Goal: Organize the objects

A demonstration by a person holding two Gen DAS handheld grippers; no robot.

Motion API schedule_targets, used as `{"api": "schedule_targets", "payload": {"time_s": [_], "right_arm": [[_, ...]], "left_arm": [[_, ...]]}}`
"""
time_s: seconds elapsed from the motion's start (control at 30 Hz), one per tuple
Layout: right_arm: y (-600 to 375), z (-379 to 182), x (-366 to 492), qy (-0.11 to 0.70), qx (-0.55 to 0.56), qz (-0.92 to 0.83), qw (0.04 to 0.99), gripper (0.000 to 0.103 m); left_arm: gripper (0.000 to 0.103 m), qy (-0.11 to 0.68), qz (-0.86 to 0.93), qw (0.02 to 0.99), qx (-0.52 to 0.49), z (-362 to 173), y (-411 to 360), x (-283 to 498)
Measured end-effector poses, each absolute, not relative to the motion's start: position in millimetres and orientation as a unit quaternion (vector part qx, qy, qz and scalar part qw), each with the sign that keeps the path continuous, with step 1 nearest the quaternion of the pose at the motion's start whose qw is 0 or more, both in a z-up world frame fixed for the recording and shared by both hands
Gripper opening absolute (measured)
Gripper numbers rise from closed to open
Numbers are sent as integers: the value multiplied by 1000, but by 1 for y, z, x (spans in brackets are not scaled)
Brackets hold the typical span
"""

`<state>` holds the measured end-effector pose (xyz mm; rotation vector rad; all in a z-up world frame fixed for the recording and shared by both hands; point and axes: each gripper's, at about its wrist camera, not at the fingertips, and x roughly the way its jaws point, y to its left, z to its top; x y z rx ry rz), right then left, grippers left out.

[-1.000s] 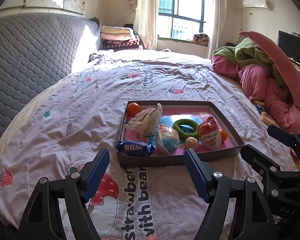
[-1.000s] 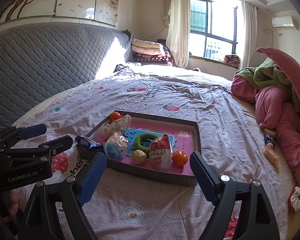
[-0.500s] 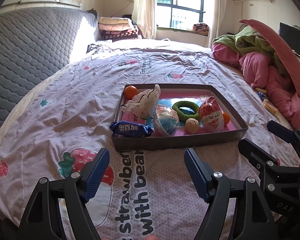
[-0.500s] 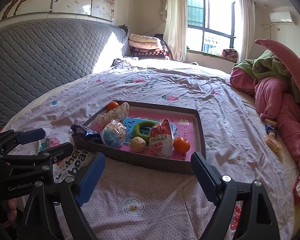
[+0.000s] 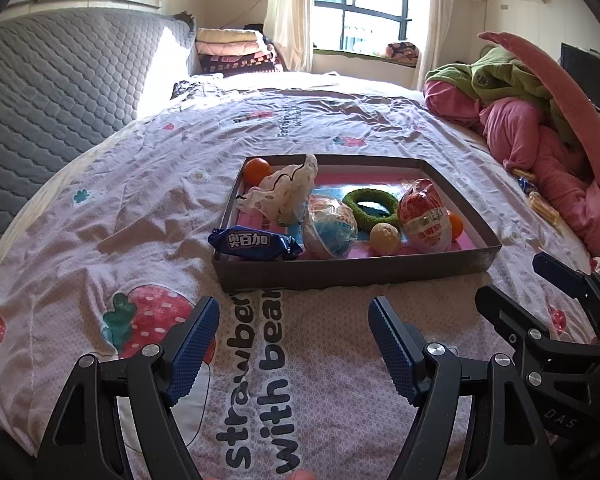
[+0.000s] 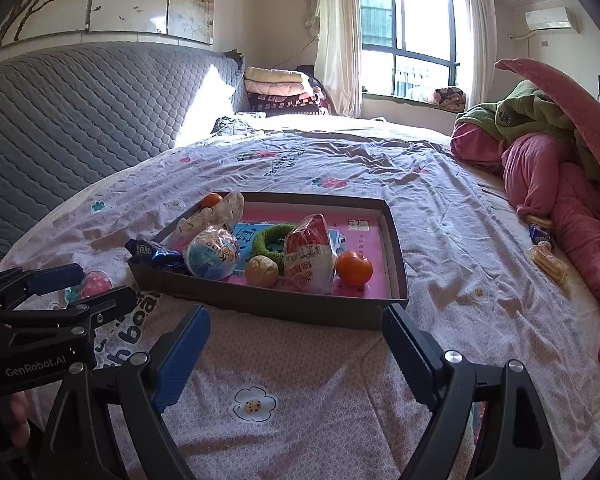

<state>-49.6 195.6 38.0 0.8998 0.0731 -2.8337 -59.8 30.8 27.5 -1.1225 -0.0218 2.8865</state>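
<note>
Both the left gripper (image 5: 293,322) and the right gripper (image 6: 296,330) gape wide and empty above the printed bed sheet (image 5: 100,208). Just beyond them, mid-bed, sits the shallow dark cardboard tray (image 5: 356,270) with snacks; a blue biscuit packet (image 5: 254,242) overhangs its near-left corner.

I see a pale pink bedsheet (image 5: 112,216) printed with red strawberries, small flowers and dark lettering. At centre frame, the tray (image 5: 356,272) has dark brown walls and a pink floor. In it: a blue wrapper (image 5: 256,242) with white characters, a blue-and-white ball (image 5: 330,232), a green ring (image 5: 370,208), a red-and-white egg (image 5: 424,216), a tan ball (image 5: 385,239), two oranges (image 6: 354,268) and a white cloth (image 5: 284,192) with dots. My tongs (image 5: 294,344) are black with blue ribbed pads (image 5: 192,352). Upper left, the headboard (image 5: 48,80) is grey and quilted. At right, the quilts (image 5: 540,140) are pink and green.
</note>
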Motion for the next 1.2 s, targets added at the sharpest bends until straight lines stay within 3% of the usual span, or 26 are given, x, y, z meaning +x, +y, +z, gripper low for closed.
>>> {"api": "schedule_targets", "payload": {"time_s": [1.2], "right_arm": [[203, -5, -52, 18, 327, -943, 66, 87]], "left_arm": [[78, 2, 928, 0, -373, -13, 29, -71]]}}
